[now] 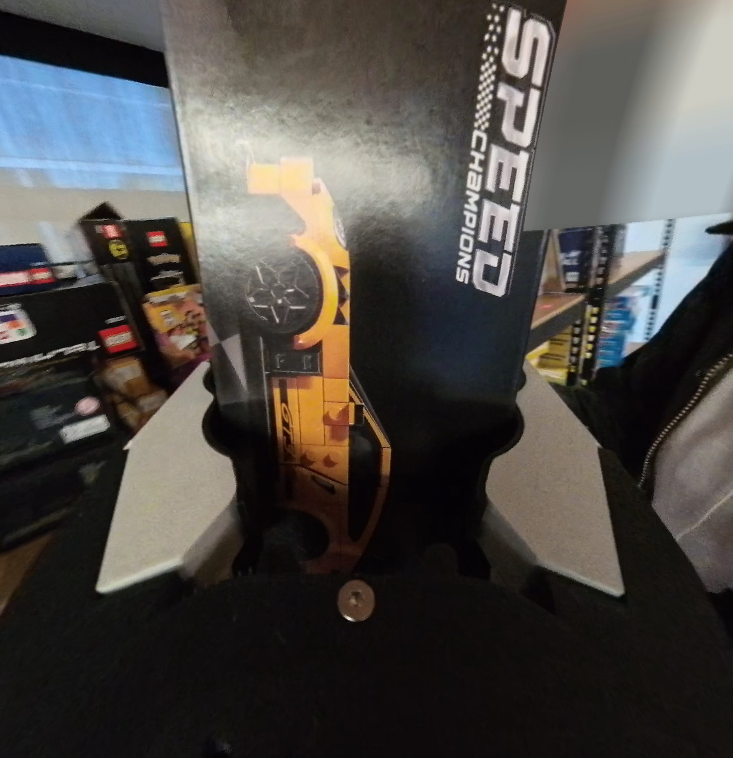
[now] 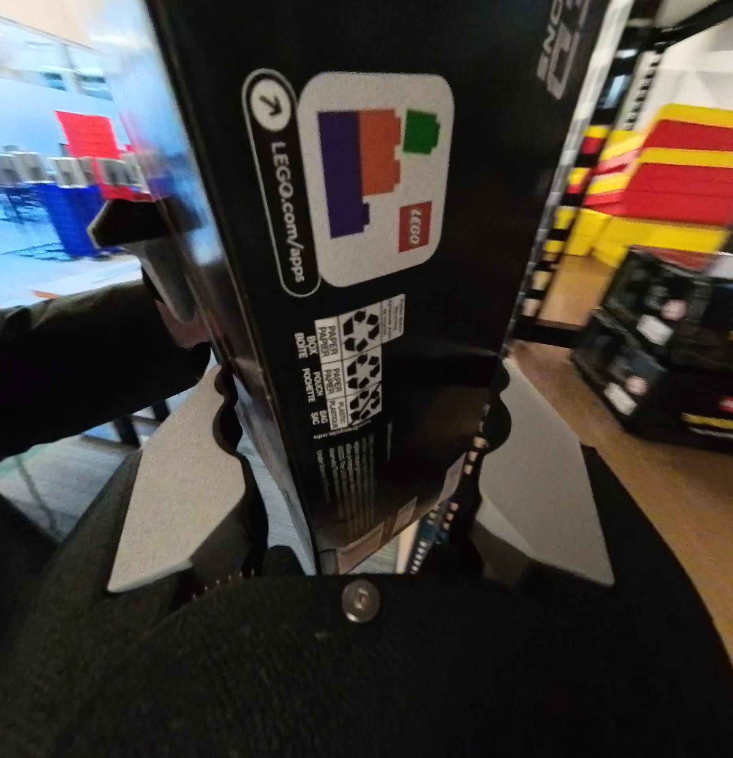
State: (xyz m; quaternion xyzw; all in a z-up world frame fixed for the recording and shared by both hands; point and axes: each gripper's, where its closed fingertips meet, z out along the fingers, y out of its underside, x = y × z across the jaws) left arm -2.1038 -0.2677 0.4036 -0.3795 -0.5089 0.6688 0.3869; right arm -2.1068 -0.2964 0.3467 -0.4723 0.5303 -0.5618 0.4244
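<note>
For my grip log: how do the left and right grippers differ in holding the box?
The left gripper faces the box panel with a yellow car; the right gripper faces a panel with recycling symbols. The left gripper sees one flat face; the right gripper also sees a side face. Both are shut on it.

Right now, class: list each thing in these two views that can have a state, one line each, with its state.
Left tool: shut on the black toy box, fingers at both of its edges.
Right tool: shut on the same box.
Black toy box: held off any surface between both tools, flaps look closed, yellow car picture facing the left view.
Boxes on the shelf: stacked, blurred.
Black jacket: unzipped.
</note>
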